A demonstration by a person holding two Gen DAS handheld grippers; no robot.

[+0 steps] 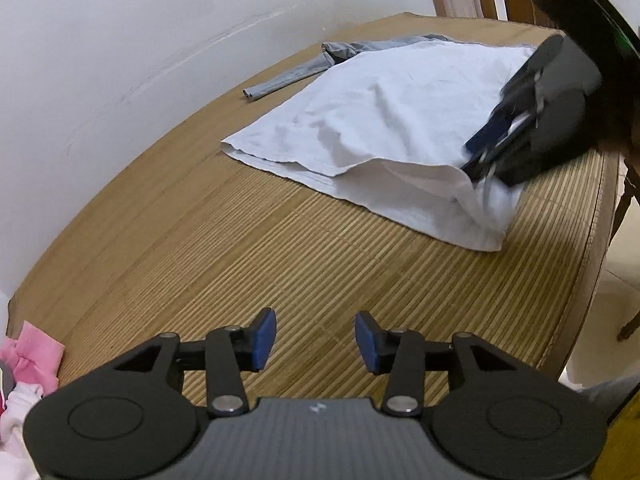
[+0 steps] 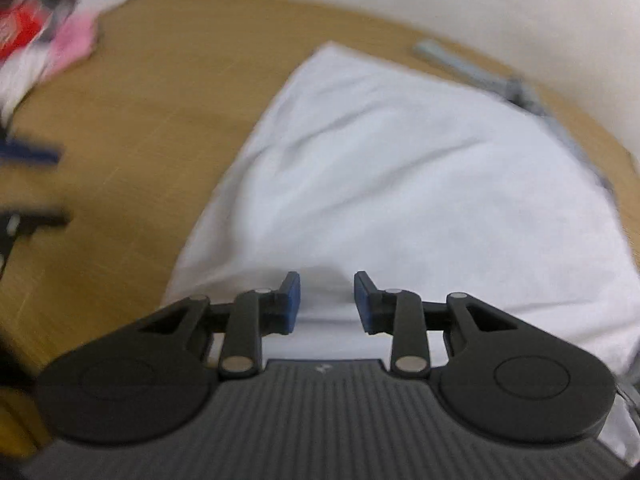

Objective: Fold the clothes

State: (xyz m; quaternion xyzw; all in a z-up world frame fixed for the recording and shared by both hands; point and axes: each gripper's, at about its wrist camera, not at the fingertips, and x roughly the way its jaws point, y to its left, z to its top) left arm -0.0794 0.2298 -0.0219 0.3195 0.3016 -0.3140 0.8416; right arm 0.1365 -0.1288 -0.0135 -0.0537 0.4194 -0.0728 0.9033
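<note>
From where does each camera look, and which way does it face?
Left wrist: on the left gripper, looking down across the bamboo mat at the folded white cloth; the right gripper shows.
Right wrist: on the right gripper, directly over the cloth; very blurred.
Shared: white cloth, mat, grey garment.

My right view is smeared; the red thing (image 2: 20, 28) upper left is unreadable, and the pink pile (image 1: 28, 364) is cut off lower left.

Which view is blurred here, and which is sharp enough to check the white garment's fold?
Right wrist view: motion-blurred throughout, white garment soft. Left wrist view: sharp on the garment and mat, only the right gripper smeared; fisheye bends the table edge.
</note>
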